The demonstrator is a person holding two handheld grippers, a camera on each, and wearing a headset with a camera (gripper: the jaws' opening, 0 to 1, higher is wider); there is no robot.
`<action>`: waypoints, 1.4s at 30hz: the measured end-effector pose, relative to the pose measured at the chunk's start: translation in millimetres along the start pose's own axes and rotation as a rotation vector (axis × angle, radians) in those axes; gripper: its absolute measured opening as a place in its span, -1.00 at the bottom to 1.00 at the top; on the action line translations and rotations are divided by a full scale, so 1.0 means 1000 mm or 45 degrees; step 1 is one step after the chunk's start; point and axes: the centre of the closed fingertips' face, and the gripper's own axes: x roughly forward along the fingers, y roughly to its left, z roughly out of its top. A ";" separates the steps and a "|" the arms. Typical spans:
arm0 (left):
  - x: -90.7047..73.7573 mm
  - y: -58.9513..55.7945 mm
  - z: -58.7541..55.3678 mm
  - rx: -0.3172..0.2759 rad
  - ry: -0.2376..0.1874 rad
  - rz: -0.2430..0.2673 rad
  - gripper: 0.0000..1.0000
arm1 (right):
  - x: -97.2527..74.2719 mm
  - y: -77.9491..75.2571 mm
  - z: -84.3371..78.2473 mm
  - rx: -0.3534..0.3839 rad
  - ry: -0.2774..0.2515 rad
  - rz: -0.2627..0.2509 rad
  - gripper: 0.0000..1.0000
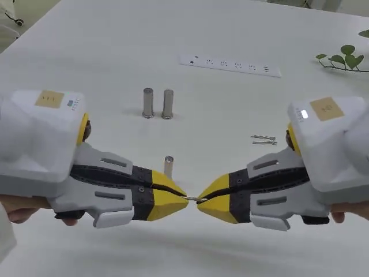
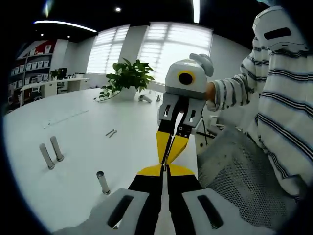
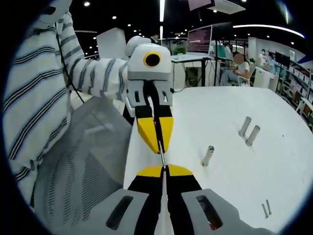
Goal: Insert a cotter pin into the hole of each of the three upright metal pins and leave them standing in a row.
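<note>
Left gripper and right gripper meet tip to tip, both pinched shut on one thin silver cotter pin above the table. Release one side only once the other grips firmly, then aim the point squarely at the short upright steel pin just behind

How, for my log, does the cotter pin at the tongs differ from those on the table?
The held cotter pin is off the table, spanning the tips of the left tongs and right tongs, both shut on it; the spare cotter pins lie flat, side by side, untouched. All look thin and silvery.
</note>
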 end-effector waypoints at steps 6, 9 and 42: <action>-0.001 0.005 -0.004 -0.016 0.016 0.031 -0.99 | 0.000 -0.001 0.000 -0.015 0.015 0.003 -0.94; -0.001 0.009 -0.006 -0.023 0.023 0.052 -0.99 | 0.000 -0.004 0.000 -0.023 0.019 -0.006 -0.94; -0.006 0.088 -0.046 -0.156 0.059 0.446 -0.62 | 0.013 -0.071 -0.026 0.018 0.183 -0.197 -0.95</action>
